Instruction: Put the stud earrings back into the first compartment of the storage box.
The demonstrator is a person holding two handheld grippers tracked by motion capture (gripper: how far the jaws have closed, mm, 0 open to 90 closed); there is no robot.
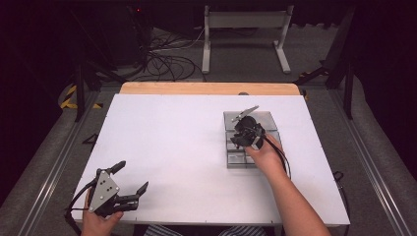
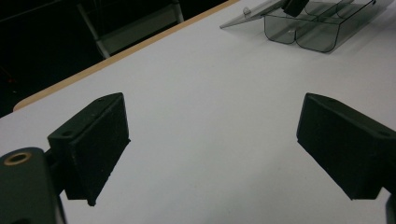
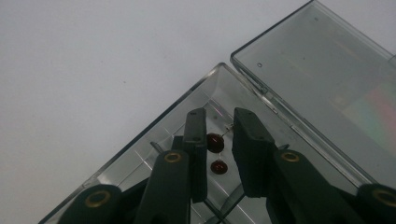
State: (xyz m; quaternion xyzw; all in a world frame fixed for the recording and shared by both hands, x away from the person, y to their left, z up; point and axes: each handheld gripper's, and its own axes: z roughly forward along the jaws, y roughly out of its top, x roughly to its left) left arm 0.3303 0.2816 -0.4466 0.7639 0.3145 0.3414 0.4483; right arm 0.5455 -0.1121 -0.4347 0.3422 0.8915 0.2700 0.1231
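Observation:
A clear plastic compartment box lies right of the table's middle, its lid folded open flat. My right gripper points down into a compartment. In the right gripper view its jaws stand close together, with a small dark red bead on a thin pin spanning the gap between them. A second red bead sits just below, either another one or a reflection. My left gripper rests near the table's front left corner, its jaws wide apart over bare table.
The white table has a wooden strip along its far edge. Beyond it are a white stand and loose cables on the floor. The left gripper view shows the box far off.

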